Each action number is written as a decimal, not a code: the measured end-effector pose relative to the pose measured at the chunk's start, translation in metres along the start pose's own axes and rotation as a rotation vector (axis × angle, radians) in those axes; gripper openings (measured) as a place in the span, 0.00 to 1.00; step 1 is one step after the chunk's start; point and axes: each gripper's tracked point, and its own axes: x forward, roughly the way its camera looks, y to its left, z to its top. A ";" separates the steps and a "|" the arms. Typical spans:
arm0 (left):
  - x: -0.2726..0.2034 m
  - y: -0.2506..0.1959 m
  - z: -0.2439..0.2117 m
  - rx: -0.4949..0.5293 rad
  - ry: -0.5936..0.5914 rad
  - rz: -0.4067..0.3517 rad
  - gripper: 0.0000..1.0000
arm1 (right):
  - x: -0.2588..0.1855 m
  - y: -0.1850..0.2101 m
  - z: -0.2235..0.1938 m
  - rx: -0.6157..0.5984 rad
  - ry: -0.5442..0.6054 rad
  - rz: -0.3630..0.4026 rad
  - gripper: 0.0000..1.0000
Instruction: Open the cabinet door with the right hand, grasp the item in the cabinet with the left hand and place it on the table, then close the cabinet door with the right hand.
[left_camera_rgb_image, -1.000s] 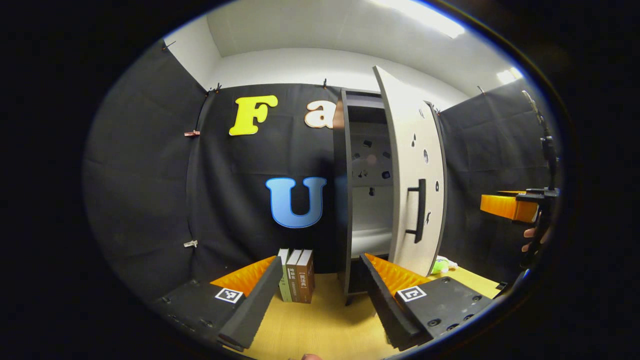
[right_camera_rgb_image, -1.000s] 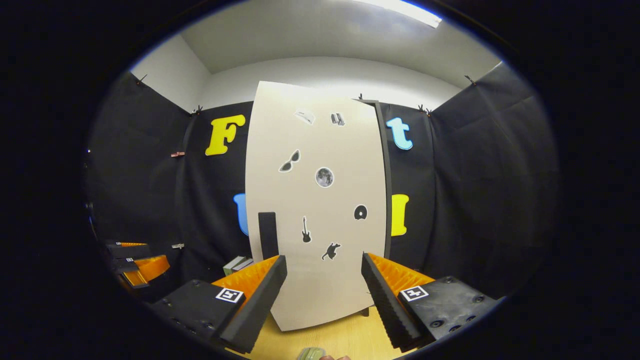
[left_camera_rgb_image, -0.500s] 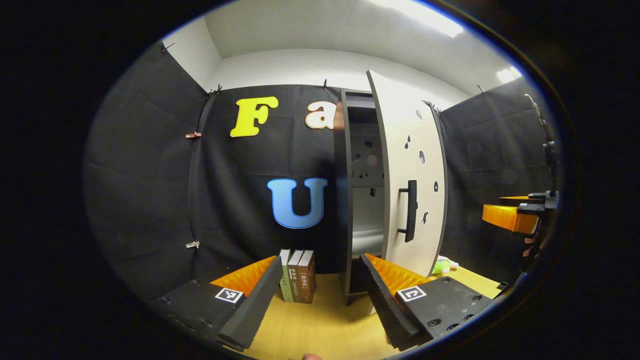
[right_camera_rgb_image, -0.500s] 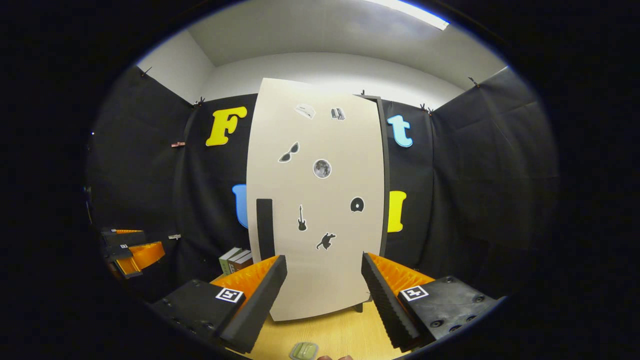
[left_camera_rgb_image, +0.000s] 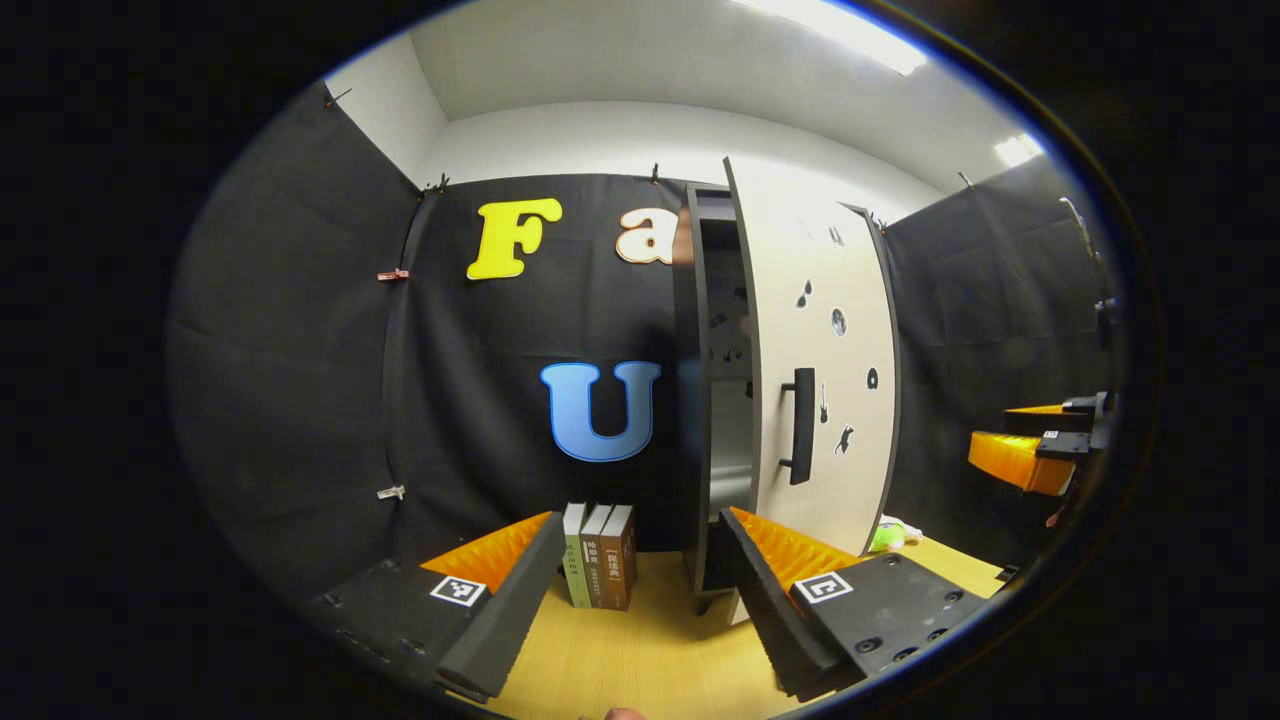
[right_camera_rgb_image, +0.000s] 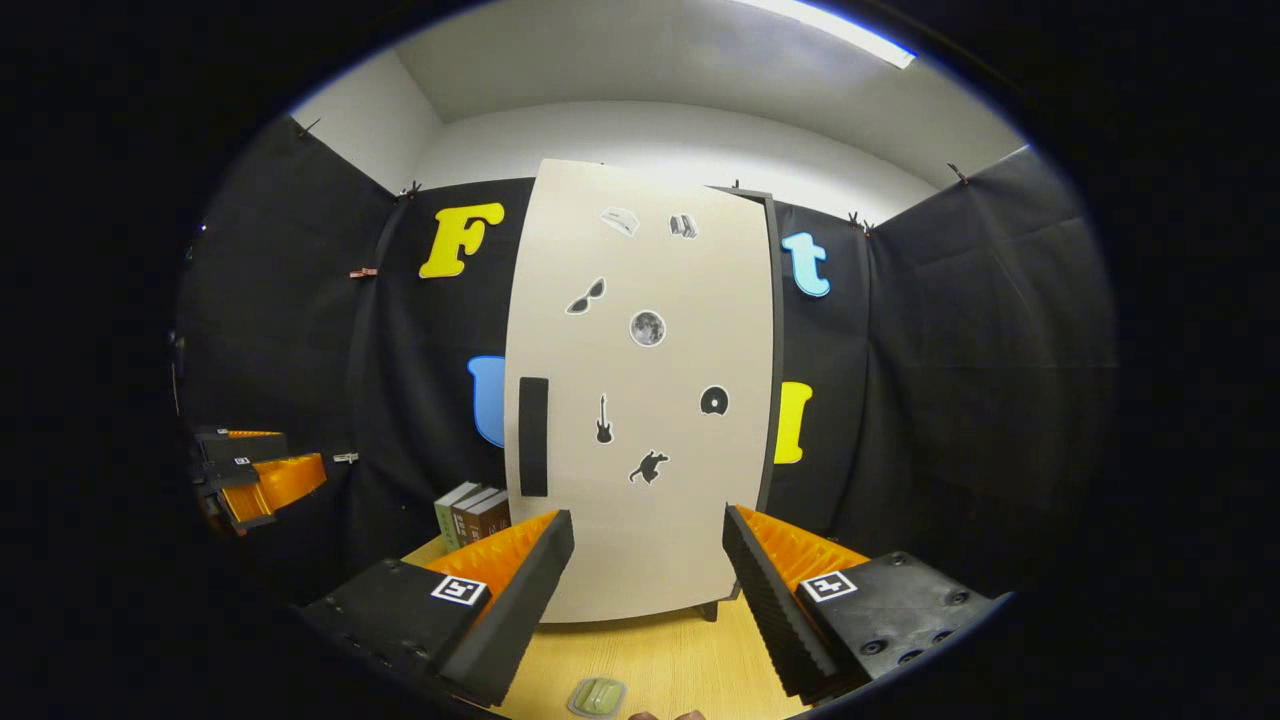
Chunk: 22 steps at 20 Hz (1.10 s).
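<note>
The cabinet door (right_camera_rgb_image: 640, 400) stands nearly shut, with a narrow dark gap left along its handle edge in the left gripper view, so the step in hand looks like the closing of the door with the right hand. The right gripper (right_camera_rgb_image: 648, 575) faces the door's outer face squarely, its jaws spread wide and holding nothing, and both fingers stand apart from the panel. The left gripper (left_camera_rgb_image: 640, 580) is likewise wide open and empty, held low over the table (left_camera_rgb_image: 640, 660) in front of the cabinet (left_camera_rgb_image: 700, 400). A small green item (right_camera_rgb_image: 598, 696) lies on the table at the bottom of the right gripper view, close to the person, which I judge to be the thing taken from the cabinet (though it is too small to name). To finish well, the right gripper should press flat on the door near the black handle (right_camera_rgb_image: 533, 436), on the free edge, far from the hinge, where a light push turns the door most easily. The push should be slow and straight, since a hard shove could rock the tall cabinet on its feet or make the door bounce back open. The books (left_camera_rgb_image: 600, 555) beside the cabinet stand clear of the door's swing, and the left gripper should stay low and out of the gap.
</note>
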 end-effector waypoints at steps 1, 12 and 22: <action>0.000 0.000 0.000 0.001 -0.003 0.001 0.96 | 0.000 0.000 0.001 -0.001 -0.003 -0.001 0.98; 0.003 -0.004 -0.006 0.006 0.011 -0.001 0.96 | 0.001 -0.005 0.001 0.008 -0.002 -0.005 0.98; 0.007 -0.003 -0.009 0.002 0.017 0.000 0.96 | 0.004 -0.004 0.002 0.008 0.002 -0.007 0.98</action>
